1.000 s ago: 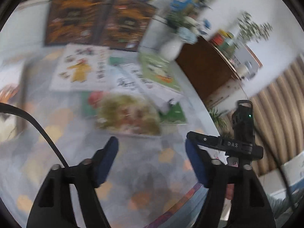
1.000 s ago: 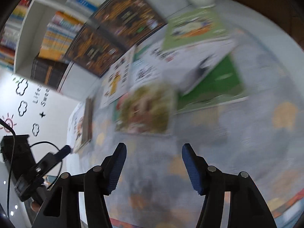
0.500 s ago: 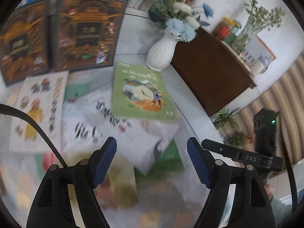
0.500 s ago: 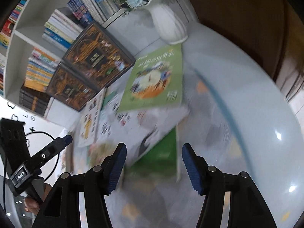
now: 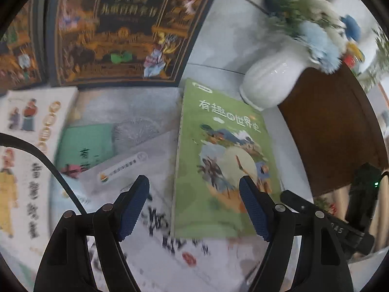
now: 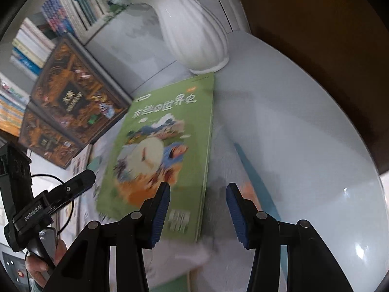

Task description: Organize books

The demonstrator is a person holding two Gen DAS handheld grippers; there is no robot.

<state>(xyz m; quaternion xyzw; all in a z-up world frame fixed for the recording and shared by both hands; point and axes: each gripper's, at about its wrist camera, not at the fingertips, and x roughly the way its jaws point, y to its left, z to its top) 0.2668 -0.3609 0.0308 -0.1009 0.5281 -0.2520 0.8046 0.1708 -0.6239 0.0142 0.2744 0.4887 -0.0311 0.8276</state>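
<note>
A green picture book [image 5: 223,160] lies flat on top of a pile of white books [image 5: 150,160], its top edge by a white vase. It also shows in the right wrist view [image 6: 160,146]. My left gripper [image 5: 194,209] is open and empty, just above the book's lower left part. My right gripper [image 6: 198,211] is open and empty, straddling the book's lower right corner and spine edge. A mint green book [image 5: 85,146] and a white cartoon book [image 5: 26,150] lie to the left.
A white vase [image 6: 192,34] with blue flowers stands right behind the green book. Two large dark ornate books [image 5: 119,29] lean upright at the back. A dark wooden cabinet [image 5: 335,126] is on the right. A bookshelf [image 6: 48,24] stands at the back left.
Both grippers have moved forward and down over the pile toward the green book, which now fills the views. Both stay open.
</note>
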